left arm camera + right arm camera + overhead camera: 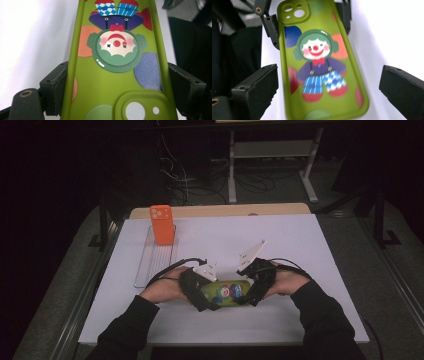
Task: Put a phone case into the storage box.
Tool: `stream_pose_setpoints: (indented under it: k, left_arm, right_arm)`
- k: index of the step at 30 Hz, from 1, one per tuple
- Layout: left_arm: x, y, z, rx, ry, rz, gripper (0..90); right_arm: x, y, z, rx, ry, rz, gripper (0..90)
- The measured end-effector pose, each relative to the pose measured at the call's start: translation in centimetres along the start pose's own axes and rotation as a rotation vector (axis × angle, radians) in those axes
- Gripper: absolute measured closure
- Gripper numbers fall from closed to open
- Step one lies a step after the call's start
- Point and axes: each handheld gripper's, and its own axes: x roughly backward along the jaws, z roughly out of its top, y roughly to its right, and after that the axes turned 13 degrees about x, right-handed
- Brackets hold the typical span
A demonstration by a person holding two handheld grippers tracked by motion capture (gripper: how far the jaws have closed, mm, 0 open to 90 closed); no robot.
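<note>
My left gripper (202,292) is clamped on the camera end of the green phone case (227,292); in the left gripper view both pads press on its two long sides, with the clown print (116,47) upside down just above them. My right gripper (253,287) stands wide, its jaws apart on both sides of the other end of the case without touching it, as the right gripper view shows. The case lies flat between my two hands, near the front edge of the white table (300,245), about the middle. I judge this is a handover step: left holds, right is free. The next move asks me to lift or carry the case with the left only. Both forearms come in low and point inward. The orange phone (161,224) stands upright on the clear tray (150,265), near the back left corner.
</note>
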Motion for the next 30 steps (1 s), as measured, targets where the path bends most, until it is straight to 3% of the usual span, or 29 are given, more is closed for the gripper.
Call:
stream_pose_setpoints:
  k: [3,4,6,9,11,14,17,19,20,21,24,26,30]
  left_arm:
    - [0.1,-0.2,-0.1,0.032,0.017,0.044,15.5]
    - [0.2,-0.3,-0.1,0.036,0.014,0.067,15.5]
    - [0.2,-0.3,-0.3,0.075,0.028,0.086,15.5]
    - [0.2,-0.5,-0.4,0.135,0.030,0.122,15.5]
    - [0.3,-0.7,-0.5,0.166,0.030,0.160,15.5]
    - [0.4,-0.9,-0.5,0.228,0.043,0.198,15.5]
    - [0.5,-1.1,-0.5,0.283,0.055,0.229,15.5]
    - [0.7,-1.3,-0.5,0.290,0.048,0.252,15.5]
    - [0.5,-1.1,-0.4,0.333,0.081,0.253,15.5]
    - [0.7,-1.3,-0.4,0.323,0.063,0.264,15.5]
    - [0.6,-1.2,-0.4,0.367,0.092,0.268,15.5]
    - [0.8,-1.4,-0.4,0.355,0.069,0.277,15.5]
    - [0.9,-1.4,-0.4,0.354,0.071,0.276,15.5]
  right_arm:
    - [0.5,0.3,-0.9,-0.037,0.023,-0.044,0.8]
    - [0.8,0.1,-1.1,-0.084,0.011,-0.058,0.8]
    - [1.1,0.2,-1.8,-0.106,0.016,-0.099,0.8]
    - [1.6,0.2,-2.7,-0.177,0.031,-0.146,0.8]
    - [1.8,-0.1,-3.1,-0.301,0.048,-0.170,0.7]
    - [1.9,-0.1,-4.1,-0.386,0.074,-0.225,0.3]
    - [1.7,-0.4,-4.7,-0.426,0.064,-0.261,0.4]
    - [1.5,-0.6,-4.9,-0.443,0.049,-0.289,0.5]
    - [1.3,-0.7,-5.1,-0.453,0.054,-0.300,0.5]
    - [1.3,-0.8,-5.2,-0.464,0.051,-0.307,0.5]
    - [0.6,-1.3,-5.4,-0.498,0.074,-0.349,0.4]
    - [0.0,-1.6,-5.5,-0.520,0.074,-0.349,0.4]
    - [-1.1,-2.2,-5.4,-0.519,0.061,-0.380,0.4]
